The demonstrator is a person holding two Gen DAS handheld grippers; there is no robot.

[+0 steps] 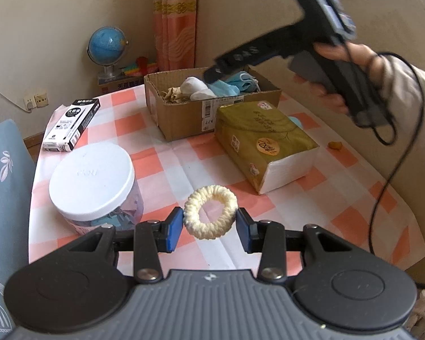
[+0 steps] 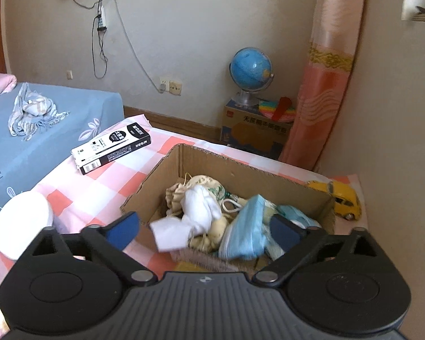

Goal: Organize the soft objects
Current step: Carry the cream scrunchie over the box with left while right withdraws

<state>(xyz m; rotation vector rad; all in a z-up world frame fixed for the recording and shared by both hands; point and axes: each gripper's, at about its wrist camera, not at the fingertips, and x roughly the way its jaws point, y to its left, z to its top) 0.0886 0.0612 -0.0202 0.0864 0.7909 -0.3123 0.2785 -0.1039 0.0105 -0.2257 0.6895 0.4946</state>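
Note:
A cream knitted hair scrunchie (image 1: 210, 212) sits between the blue pads of my left gripper (image 1: 209, 228), which is closed on it just above the checked tablecloth. A cardboard box (image 1: 184, 119) at the back holds white socks (image 1: 197, 87), blue face masks (image 1: 235, 83) and a beige cloth pouch. My right gripper (image 2: 205, 231) is open and empty, hovering over the same box (image 2: 212, 160), above the white socks (image 2: 195, 218) and blue masks (image 2: 245, 226). It also shows in the left wrist view (image 1: 215, 70), held by a hand.
A green tissue pack (image 1: 265, 144) lies right of centre. A white-lidded jar (image 1: 93, 184) stands at left, a black-and-white pen box (image 1: 72, 124) behind it. A yellow toy car (image 2: 342, 198) sits behind the box. A globe (image 1: 107, 46) stands beyond the table.

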